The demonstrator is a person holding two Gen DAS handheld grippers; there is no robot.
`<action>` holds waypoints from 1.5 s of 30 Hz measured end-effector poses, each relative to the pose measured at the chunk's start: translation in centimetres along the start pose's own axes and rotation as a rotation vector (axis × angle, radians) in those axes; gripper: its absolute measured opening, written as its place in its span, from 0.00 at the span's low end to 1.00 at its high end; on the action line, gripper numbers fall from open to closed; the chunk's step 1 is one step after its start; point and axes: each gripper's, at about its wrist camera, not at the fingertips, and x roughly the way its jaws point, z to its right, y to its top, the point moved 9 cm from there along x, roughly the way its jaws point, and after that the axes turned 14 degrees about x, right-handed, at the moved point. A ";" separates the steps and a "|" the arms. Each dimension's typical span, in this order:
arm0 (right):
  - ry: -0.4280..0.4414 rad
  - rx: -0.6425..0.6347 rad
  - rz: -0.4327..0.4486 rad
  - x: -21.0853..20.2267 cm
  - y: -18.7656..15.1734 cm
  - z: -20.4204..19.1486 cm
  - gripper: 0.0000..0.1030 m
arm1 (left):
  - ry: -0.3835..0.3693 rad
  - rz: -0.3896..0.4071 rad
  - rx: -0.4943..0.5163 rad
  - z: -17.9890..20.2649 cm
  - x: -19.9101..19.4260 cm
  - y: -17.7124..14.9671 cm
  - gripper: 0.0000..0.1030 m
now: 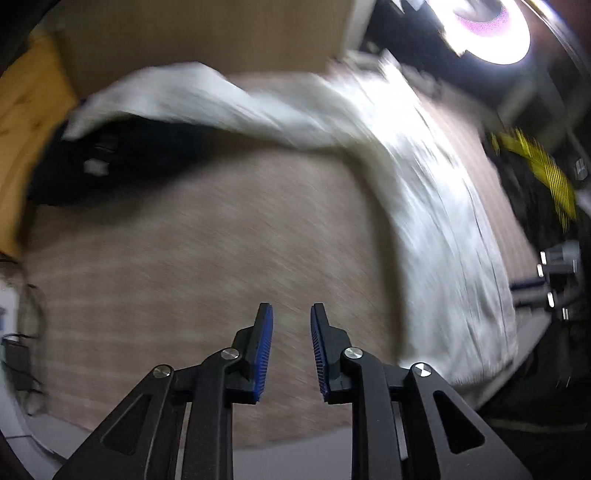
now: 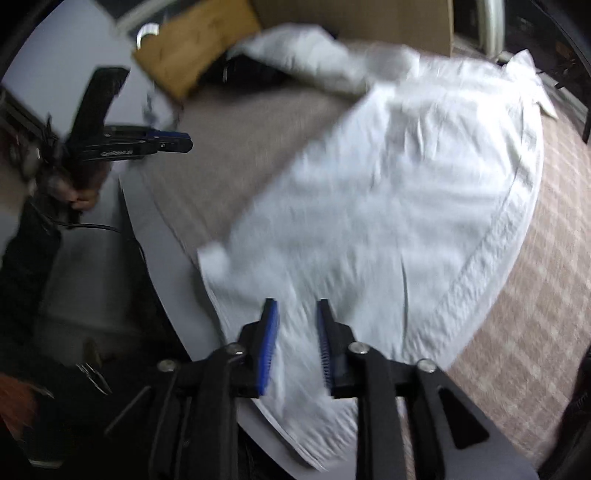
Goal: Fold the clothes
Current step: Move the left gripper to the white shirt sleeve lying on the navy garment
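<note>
The left gripper [image 1: 291, 314] has its blue pads a little apart with nothing between them, above bare tan tablecloth [image 1: 184, 258]. The right gripper [image 2: 295, 310] is likewise slightly parted and empty, above the near edge of the white shirt [image 2: 388, 203], which lies spread on the cloth, one sleeve [image 2: 295, 51] reaching toward a cardboard box [image 2: 369, 18].

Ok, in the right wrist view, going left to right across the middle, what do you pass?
The left gripper held in a hand, then bare brown tablecloth, then the white shirt spread flat, then checked tablecloth at the right edge.
</note>
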 end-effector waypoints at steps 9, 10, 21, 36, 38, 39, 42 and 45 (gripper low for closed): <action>-0.085 0.107 0.147 -2.8 7.4 -5.4 0.31 | 0.000 0.142 -0.201 -19.9 1.0 9.5 0.37; -0.106 0.116 0.166 -2.5 8.6 -5.8 0.31 | -0.037 0.136 -0.253 -21.6 2.1 9.9 0.37; -0.143 0.082 0.264 -1.1 20.6 -12.2 0.39 | -0.170 0.134 -0.468 -24.5 10.7 11.0 0.39; -0.064 -0.093 0.210 13.8 37.2 -19.5 0.39 | 0.025 0.185 -0.461 -26.6 8.5 8.5 0.43; -0.042 -0.167 0.207 14.8 36.8 -21.4 0.42 | 0.024 0.180 -0.453 -27.0 8.3 8.0 0.43; -0.031 -0.204 0.205 15.3 36.6 -22.3 0.45 | 0.024 0.178 -0.451 -27.2 8.3 7.9 0.43; -0.065 -0.279 0.192 16.9 35.9 -23.3 0.50 | 0.017 0.171 -0.421 -27.1 8.6 8.3 0.43; -0.104 -0.320 0.182 18.4 35.4 -23.3 0.50 | 0.002 0.170 -0.389 -27.0 8.8 9.1 0.44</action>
